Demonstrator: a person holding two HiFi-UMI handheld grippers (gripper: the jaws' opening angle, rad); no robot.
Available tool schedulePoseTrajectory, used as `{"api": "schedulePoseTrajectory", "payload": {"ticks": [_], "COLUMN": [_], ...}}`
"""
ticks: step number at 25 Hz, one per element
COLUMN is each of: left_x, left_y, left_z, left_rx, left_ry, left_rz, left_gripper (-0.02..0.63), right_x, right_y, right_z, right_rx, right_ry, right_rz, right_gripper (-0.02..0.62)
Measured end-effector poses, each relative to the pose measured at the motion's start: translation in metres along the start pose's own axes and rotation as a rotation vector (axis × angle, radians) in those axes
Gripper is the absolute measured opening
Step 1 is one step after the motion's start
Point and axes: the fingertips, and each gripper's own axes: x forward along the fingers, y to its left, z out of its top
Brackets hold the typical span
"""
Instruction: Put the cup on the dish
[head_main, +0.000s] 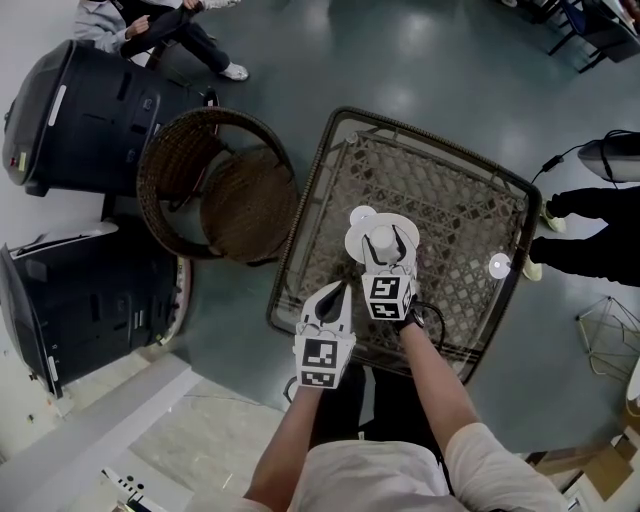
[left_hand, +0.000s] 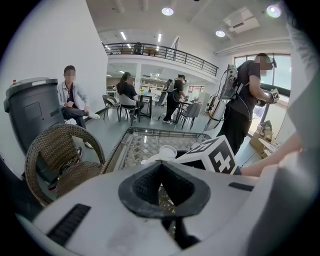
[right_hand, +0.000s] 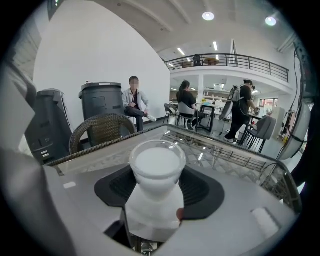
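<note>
A white cup (head_main: 385, 244) stands between the jaws of my right gripper (head_main: 387, 236), directly over a white dish (head_main: 354, 243) on the glass-topped wicker table (head_main: 460, 190). In the right gripper view the cup (right_hand: 157, 167) fills the gap between the black pads, which close against its sides; the dish is hidden beneath it. My left gripper (head_main: 338, 292) hangs nearer the table's front edge, left of the right one, with its tips together and nothing between them (left_hand: 160, 167). I cannot tell whether the cup touches the dish.
A small white disc (head_main: 362, 214) lies just beyond the dish, and another small white round thing (head_main: 498, 265) sits near the table's right edge. A wicker chair (head_main: 215, 185) and two black bins (head_main: 80, 115) stand to the left. People are at the picture's edges.
</note>
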Motion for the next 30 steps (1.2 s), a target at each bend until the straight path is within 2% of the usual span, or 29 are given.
{"api": "schedulePoseTrajectory", "payload": {"ticks": [7, 10, 12, 17, 22, 30], "left_x": [-0.008, -0.013, -0.016, -0.027, -0.045, -0.084], "left_y": [-0.007, -0.008, -0.008, -0.011, -0.015, -0.01], "left_z": [-0.003, -0.002, 0.001, 0.012, 0.032, 0.061], "left_rx": [-0.007, -0.013, -0.017, -0.034, -0.051, -0.061], "left_ry": [0.015, 0.006, -0.005, -0.041, -0.099, -0.189], "left_rz": [-0.014, -0.016, -0.016, -0.018, -0.031, -0.05], "left_gripper": [0.005, 0.005, 0.005, 0.005, 0.005, 0.005], "right_x": [-0.001, -0.005, -0.011, -0.043, -0.093, -0.176], "right_y": [-0.001, 0.001, -0.001, -0.015, -0.02, 0.007], "right_z": [0.001, 0.007, 0.013, 0.02, 0.041, 0.099], "right_rx": [-0.003, -0.009, -0.009, 0.05, 0.104, 0.056], "right_ry": [0.011, 0.001, -0.008, -0.022, -0.069, -0.19], "right_rz": [-0.008, 0.014, 0.013, -0.027, -0.034, -0.005], "right_gripper": [0.265, 0.308, 0.314, 0.313, 0.264, 0.188]}}
